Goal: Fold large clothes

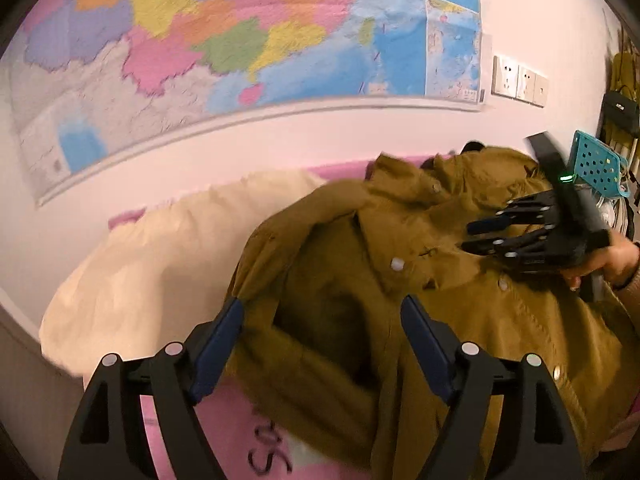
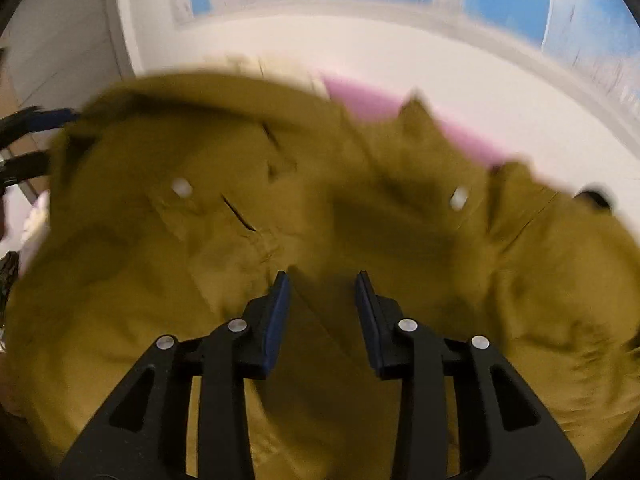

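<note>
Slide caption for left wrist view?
Open left gripper over mustard jacket; right gripper above collar, wall map behind.

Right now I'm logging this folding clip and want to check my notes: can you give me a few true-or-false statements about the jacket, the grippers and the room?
1. The jacket is mustard brown. True.
2. The left gripper is clamped shut on a sleeve. False: its jaws stand wide open around the fabric.
3. A coloured map hangs on the wall. True.
4. The right gripper is above a blue towel. False: it is open over the jacket.
5. A cream pillow lies beside the jacket. True.
</note>
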### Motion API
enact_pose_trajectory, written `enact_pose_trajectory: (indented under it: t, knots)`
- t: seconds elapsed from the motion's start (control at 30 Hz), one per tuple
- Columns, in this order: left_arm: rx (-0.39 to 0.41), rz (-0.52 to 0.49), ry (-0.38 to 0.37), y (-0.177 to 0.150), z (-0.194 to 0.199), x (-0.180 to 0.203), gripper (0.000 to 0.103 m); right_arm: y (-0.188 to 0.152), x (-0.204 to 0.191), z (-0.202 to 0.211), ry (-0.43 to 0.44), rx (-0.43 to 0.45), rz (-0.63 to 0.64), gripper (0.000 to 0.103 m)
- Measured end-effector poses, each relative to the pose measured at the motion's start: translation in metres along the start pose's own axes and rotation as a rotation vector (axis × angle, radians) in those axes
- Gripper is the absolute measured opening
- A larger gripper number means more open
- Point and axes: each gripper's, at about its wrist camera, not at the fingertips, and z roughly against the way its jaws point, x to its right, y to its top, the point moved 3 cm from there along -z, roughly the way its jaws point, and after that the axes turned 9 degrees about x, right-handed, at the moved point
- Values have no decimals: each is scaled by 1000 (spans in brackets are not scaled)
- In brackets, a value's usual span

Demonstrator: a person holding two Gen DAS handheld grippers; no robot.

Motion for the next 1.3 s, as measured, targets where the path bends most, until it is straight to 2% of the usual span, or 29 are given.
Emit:
enact_pose_trajectory:
  t: [0.03, 0.1, 0.2, 0.3, 0.37, 0.4, 0.43, 0.47, 0.53, 0.6, 0.7, 0.73, 0.8, 0.87, 0.97, 1.0, 1.07, 1.13, 1.2, 1.23, 1.27, 1.3]
  knots:
    - [-4, 1, 18, -4, 3, -2, 84, -6, 1, -12, -1, -33, -23, 34]
    - [-41, 28, 71, -16, 2, -11, 84, -6, 4, -14, 11, -14, -60, 34]
    - [-82, 113, 37, -31, 0, -26, 84, 2, -5, 0, 29, 29, -68, 38]
    - [-90, 151, 1, -36, -5, -30, 81, 13, -36, 22, 120, 97, -25, 47]
    - [-104, 156, -32, -38, -9, -24, 66, 15, -63, 35, 197, 132, 12, 47]
    - [-112, 142, -37, -38, -12, -20, 54, 14, -75, 40, 232, 146, 25, 47]
    - [-114, 132, -39, -39, -13, -19, 30, 16, -86, 43, 260, 158, 38, 47]
    - [-123, 122, -46, -39, -15, -18, 17, 17, -103, 48, 303, 168, 60, 47]
    - [-136, 159, -73, -37, -17, -23, 10, 18, -138, 58, 371, 190, 106, 47]
    - [-122, 192, -103, -28, -9, -33, 8, 12, -157, 85, 440, 200, 128, 48]
    - [-82, 196, -114, -6, 8, -42, 7, 19, -191, 92, 490, 220, 170, 54]
    - [-71, 192, -118, 1, 13, -44, 6, 23, -198, 86, 489, 219, 172, 54]
    - [-56, 178, -116, 16, 24, -48, 6, 33, -212, 64, 487, 207, 141, 66]
    - [-61, 192, -119, 25, 28, -53, 6, 37, -222, 52, 470, 207, 139, 66]
    - [-94, 188, -120, 33, 26, -57, 6, 39, -232, 32, 401, 204, 151, 57]
    - [-102, 189, -127, 33, 26, -57, 6, 42, -230, 29, 391, 204, 126, 51]
    - [-112, 187, -119, 34, 26, -56, 7, 54, -220, 39, 401, 271, 50, 47]
    - [-100, 178, -119, 36, 29, -57, 7, 61, -210, 53, 380, 330, 0, 57]
    - [-105, 182, -127, 37, 28, -58, 7, 62, -217, 54, 444, 301, 37, 59]
    - [-105, 177, -125, 39, 28, -58, 7, 61, -221, 50, 433, 272, 54, 59]
    - [-109, 174, -123, 40, 27, -58, 7, 57, -226, 43, 409, 245, 70, 47]
    - [-116, 177, -126, 42, 26, -57, 8, 55, -230, 37, 419, 223, 83, 28]
